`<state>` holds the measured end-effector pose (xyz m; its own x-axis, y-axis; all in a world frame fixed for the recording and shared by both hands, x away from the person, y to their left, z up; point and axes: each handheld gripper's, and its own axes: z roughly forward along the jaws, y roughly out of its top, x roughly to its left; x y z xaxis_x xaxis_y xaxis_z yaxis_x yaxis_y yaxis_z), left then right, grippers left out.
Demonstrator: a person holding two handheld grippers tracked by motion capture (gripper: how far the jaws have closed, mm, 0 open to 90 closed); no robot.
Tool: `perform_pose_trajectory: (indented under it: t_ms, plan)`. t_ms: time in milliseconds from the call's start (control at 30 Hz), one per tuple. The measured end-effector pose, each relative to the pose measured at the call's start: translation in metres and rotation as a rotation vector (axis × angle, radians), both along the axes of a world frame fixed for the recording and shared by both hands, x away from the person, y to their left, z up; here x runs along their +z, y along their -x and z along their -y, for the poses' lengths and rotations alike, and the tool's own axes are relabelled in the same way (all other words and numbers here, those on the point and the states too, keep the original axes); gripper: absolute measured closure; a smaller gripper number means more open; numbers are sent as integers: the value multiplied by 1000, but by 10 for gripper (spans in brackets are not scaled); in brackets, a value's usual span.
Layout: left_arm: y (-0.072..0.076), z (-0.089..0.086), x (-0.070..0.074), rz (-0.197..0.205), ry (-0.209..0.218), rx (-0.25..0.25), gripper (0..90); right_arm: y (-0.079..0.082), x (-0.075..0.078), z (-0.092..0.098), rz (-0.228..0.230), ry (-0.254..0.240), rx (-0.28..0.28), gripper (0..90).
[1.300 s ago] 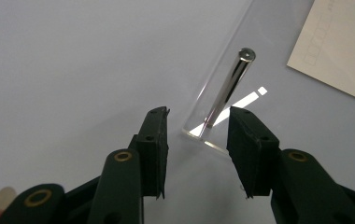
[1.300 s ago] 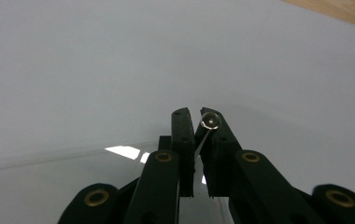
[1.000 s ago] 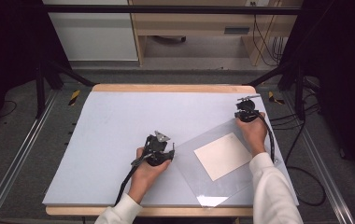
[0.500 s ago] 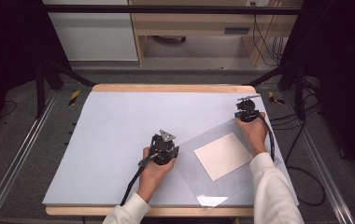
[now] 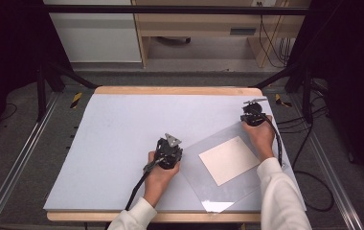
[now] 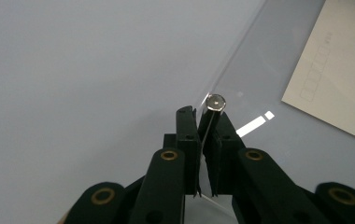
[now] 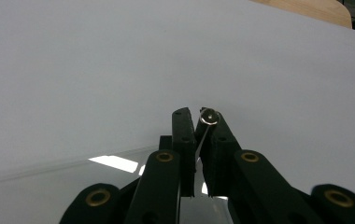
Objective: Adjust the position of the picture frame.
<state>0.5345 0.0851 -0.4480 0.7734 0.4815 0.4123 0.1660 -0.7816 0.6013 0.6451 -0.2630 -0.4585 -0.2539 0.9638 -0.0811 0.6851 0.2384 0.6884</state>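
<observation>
The left gripper has just been closing and now its fingers pinch the near-left edge of a clear plastic sleeve, which lies flat on the pale desk (a cream card inside), stretching diagonally to the right gripper, pinching the far corner.

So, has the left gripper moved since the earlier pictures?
Yes. In the high view the left gripper has shifted slightly right, toward the clear sheet, judged against the table's wooden far edge. Its jaws have just been closing on the sheet's corner.
</observation>
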Motion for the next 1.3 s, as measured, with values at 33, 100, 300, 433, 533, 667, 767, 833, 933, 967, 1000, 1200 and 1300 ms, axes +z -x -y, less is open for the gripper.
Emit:
perform_pose_trajectory:
  t_ms: [33, 100, 300, 433, 533, 667, 767, 833, 933, 967, 1000, 1200, 1300]
  plan:
    - [0, 0, 0, -2, -1, -1, 837, 0, 0, 0, 6, 1, 1, 846]
    - [-1, -1, 0, -2, -1, -8, 837, 1, -1, 0, 15, 3, 4, 845]
    - [-1, -1, 0, -6, 6, -7, 835, 1, -6, 1, -3, 2, -1, 810]
    - [-1, -1, 0, -6, 6, -5, 837, 2, -8, 1, 1, -10, 2, 851]
    - [1, 1, 0, 1, 1, 5, 842, 2, -6, 1, -6, -4, 6, 855]
    - [-1, -1, 0, 1, 0, -12, 844, 3, -2, 1, -6, 4, 9, 856]
    - [-2, -2, 4, -13, 28, 11, 844, 6, 6, 3, -24, 14, 15, 857]
    - [-2, -3, 10, -11, 17, 7, 844, 9, 10, 4, -31, 10, 10, 857]
    - [-6, -9, 19, -4, -13, -31, 841, 15, 20, 3, -31, 7, 12, 857]
    - [-7, -12, 21, -4, -18, -40, 840, 17, 23, 1, -34, 9, 12, 857]
    - [-7, -12, 21, -4, -18, -40, 839, 17, 23, 1, -34, 9, 12, 857]
    - [-12, -35, 37, -16, -30, -53, 835, 33, 46, -16, -68, 43, 28, 857]
    - [-16, -44, 40, -24, -25, -73, 830, 38, 56, -26, -78, 62, 35, 857]
